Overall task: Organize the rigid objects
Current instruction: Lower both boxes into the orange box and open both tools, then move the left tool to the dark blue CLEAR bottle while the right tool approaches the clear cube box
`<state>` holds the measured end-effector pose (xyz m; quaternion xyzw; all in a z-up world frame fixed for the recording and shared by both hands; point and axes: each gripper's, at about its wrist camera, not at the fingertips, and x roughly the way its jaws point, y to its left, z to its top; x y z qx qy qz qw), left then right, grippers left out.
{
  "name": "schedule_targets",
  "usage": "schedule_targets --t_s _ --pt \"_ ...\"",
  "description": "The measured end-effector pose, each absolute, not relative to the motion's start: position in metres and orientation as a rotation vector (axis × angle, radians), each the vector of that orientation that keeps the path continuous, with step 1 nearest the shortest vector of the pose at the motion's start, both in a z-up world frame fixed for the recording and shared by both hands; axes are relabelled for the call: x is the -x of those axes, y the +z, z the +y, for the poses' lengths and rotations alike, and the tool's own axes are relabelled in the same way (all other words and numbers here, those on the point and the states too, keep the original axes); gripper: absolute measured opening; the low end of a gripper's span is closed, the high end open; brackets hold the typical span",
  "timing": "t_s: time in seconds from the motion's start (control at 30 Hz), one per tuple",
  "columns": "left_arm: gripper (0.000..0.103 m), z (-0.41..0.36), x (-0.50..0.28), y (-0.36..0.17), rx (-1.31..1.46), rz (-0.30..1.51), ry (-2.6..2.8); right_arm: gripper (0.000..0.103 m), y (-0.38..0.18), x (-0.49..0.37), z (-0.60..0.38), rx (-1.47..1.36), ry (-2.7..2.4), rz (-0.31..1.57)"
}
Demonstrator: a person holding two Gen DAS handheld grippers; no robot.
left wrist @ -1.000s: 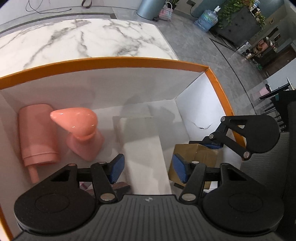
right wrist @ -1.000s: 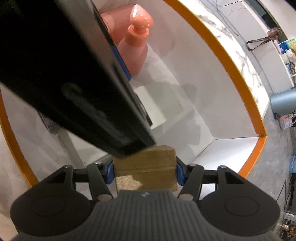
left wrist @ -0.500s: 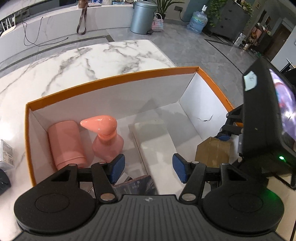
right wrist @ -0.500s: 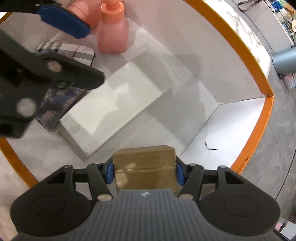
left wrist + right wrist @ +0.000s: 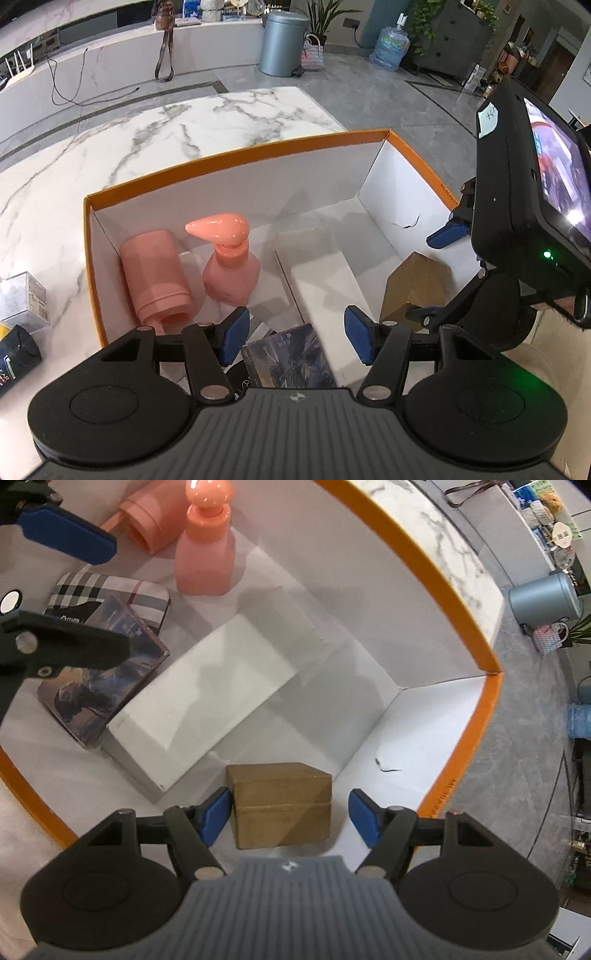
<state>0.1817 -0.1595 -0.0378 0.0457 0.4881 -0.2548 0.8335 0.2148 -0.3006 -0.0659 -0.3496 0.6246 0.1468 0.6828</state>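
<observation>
A white cardboard box with an orange rim (image 5: 236, 157) (image 5: 436, 576) holds the objects. In its near right corner a brown wooden box (image 5: 280, 805) (image 5: 413, 284) rests on the floor. My right gripper (image 5: 290, 814) straddles it and its jaws are opening; the right pad stands clear and the left pad is at its side. My left gripper (image 5: 291, 330) is open with nothing between its pads, hovering over a picture-printed box (image 5: 288, 358) (image 5: 99, 686). A long white box (image 5: 321, 273), a pink pump bottle (image 5: 231, 266) and a lying pink cup (image 5: 155, 277) are inside too.
A plaid case (image 5: 110, 594) lies under the picture-printed box. Outside, on the marble table (image 5: 147, 140), a small silvery box (image 5: 22, 299) and a dark can (image 5: 14, 354) sit to the left. The right gripper's screen unit (image 5: 535, 195) looms over the box's right wall.
The right jaws have let go of the brown box, which now sits lower on the box floor. The left gripper has risen and pulled back, clearing the right wrist view.
</observation>
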Motion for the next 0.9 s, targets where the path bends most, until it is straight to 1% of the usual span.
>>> schedule_targets --t_s 0.47,0.67,0.9 --pt "0.070 -0.145 -0.158 -0.009 -0.116 0.925 -0.544 0.070 -0.015 -0.169 -0.279 0.876 0.239 1.226" --pt "0.069 -0.129 -0.152 0.004 -0.099 0.889 -0.537 0.070 -0.008 -0.158 -0.265 0.832 0.259 1.123" --pt "0.069 -0.108 -0.139 0.017 -0.170 0.789 -0.488 0.069 0.004 -0.150 -0.239 0.757 0.323 0.970"
